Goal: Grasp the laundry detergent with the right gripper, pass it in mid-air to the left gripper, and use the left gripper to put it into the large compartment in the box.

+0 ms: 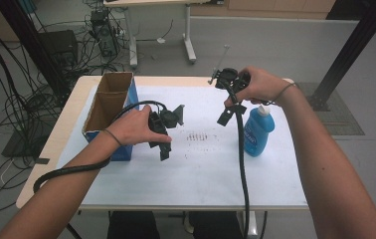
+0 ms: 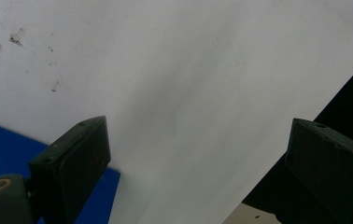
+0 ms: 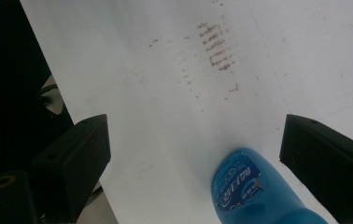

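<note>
My left gripper (image 1: 165,149) hovering wide open and empty over the white paper sheet (image 1: 201,169) beside the blue-sided cardboard box (image 1: 107,107), my right gripper (image 1: 228,115) open above the lying blue plastic bottle (image 1: 258,131), holding nothing.

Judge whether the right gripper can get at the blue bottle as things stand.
Probably yes. The right gripper hangs just above the lying bottle, jaws open and empty, and nothing sits between them on the white sheet.
</note>
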